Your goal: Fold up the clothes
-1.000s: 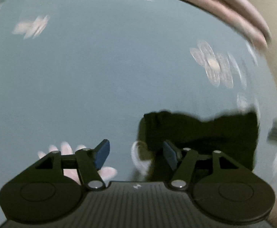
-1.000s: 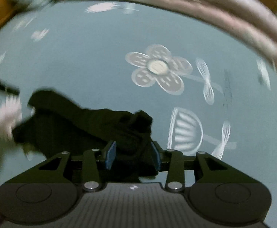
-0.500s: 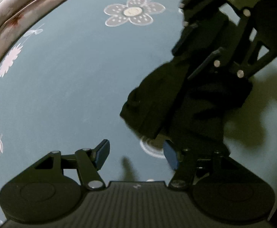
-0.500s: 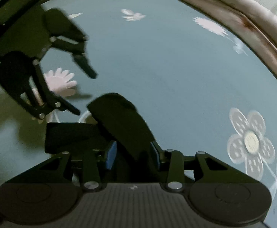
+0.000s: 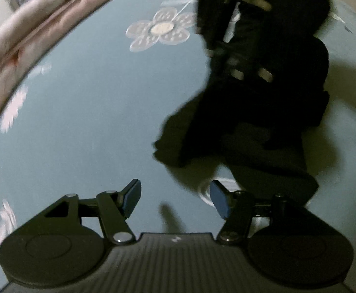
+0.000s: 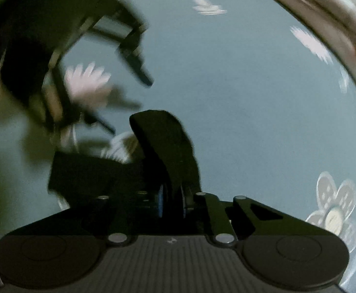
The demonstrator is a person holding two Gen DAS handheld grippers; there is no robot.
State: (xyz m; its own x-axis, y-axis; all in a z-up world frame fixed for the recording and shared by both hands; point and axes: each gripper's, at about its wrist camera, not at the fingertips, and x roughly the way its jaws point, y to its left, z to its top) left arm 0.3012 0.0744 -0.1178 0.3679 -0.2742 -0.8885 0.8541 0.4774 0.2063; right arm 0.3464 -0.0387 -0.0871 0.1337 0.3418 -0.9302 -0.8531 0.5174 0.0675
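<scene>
A black garment (image 5: 251, 134) lies crumpled on a teal sheet (image 5: 92, 109) printed with flowers. In the right wrist view one fold of the garment (image 6: 163, 144) rises between the blue pads of my right gripper (image 6: 172, 204). Its jaws are closing and the pads press on that cloth. My left gripper (image 5: 175, 199) hangs open over bare sheet just beside the garment's near edge, with nothing between its fingers. The right wrist view shows the left gripper (image 6: 126, 102) blurred at upper left, its fingers spread. The right gripper's dark frame (image 5: 263, 36) hides the garment's far part.
A rolled pink and beige blanket (image 5: 19, 48) runs along the sheet's edge at upper left, and along the upper right edge (image 6: 336, 24) in the right wrist view. Open sheet stretches to the left of the garment.
The right gripper's jaws have narrowed onto the garment's raised fold. Both views rolled during the past second, and the right gripper came in over the garment. The left gripper stays open.
</scene>
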